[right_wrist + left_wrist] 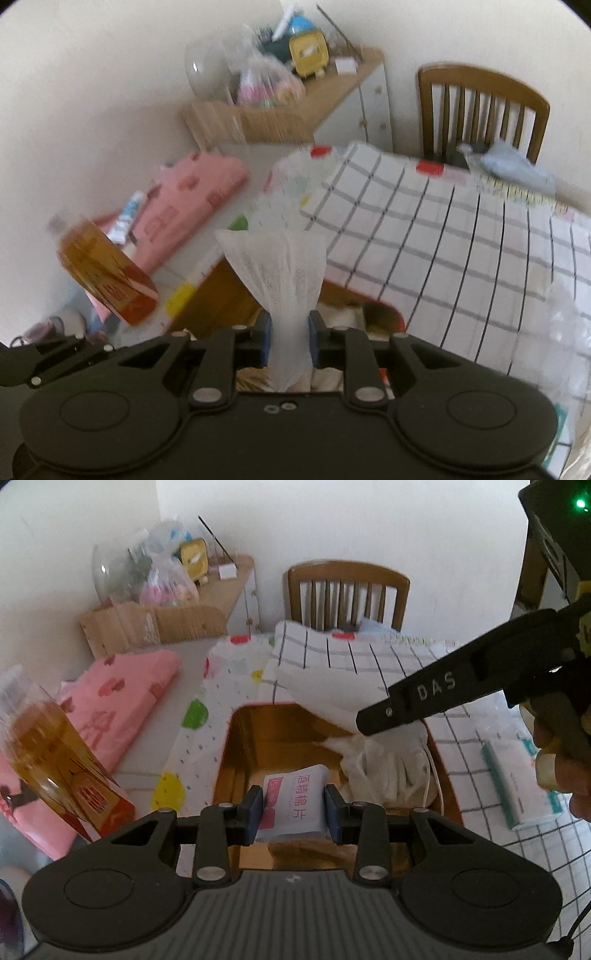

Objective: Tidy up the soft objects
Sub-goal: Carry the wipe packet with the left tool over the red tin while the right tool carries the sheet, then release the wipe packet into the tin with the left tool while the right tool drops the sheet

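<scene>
A wooden box (236, 746) sits on the table among cloths. Inside it lie a white packet of alcohol pads (293, 805) and white bags (388, 768). My left gripper (293, 814) is open, its pads either side of the packet, above the box. My right gripper (290, 341) is shut on a white gauze cloth (277, 266) and holds it over the box (218, 295). In the left wrist view the right gripper (373, 723) reaches in from the right, with the white cloth (325, 698) at its tip.
A checked cloth (351, 653) and a dotted cloth (207, 716) cover the table around the box. A folded pink cloth (122, 694) lies left. A bottle of amber liquid (51, 760) stands at the left. A tissue pack (517, 782) lies right. A wooden chair (347, 590) stands behind.
</scene>
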A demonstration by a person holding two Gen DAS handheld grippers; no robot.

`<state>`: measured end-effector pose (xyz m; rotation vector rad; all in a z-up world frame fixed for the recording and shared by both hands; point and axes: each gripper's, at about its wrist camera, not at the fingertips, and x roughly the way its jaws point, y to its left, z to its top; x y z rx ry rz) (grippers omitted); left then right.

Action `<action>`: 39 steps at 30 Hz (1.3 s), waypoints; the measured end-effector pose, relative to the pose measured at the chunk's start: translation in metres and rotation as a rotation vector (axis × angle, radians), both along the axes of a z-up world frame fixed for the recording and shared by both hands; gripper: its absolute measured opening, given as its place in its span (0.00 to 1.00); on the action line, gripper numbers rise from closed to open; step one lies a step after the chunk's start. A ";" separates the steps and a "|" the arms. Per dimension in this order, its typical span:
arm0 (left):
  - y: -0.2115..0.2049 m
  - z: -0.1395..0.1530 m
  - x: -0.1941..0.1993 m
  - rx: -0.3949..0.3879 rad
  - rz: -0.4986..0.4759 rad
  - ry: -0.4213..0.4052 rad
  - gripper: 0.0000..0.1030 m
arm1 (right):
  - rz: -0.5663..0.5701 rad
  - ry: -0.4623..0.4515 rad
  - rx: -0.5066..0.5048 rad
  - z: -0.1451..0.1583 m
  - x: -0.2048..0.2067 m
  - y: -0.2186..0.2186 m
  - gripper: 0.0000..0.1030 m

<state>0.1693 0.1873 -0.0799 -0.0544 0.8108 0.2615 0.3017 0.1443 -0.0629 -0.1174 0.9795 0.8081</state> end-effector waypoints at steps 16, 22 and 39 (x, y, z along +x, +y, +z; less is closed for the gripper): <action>0.002 -0.031 0.014 -0.060 -0.024 0.081 0.34 | 0.033 0.069 -0.105 -0.042 -0.012 -0.002 0.22; 0.001 -0.032 0.011 -0.066 -0.022 0.078 0.35 | 0.059 0.051 -0.113 -0.038 -0.024 -0.003 0.27; 0.002 -0.017 -0.004 -0.123 0.016 0.028 0.65 | 0.062 0.017 -0.023 -0.010 -0.031 -0.025 0.55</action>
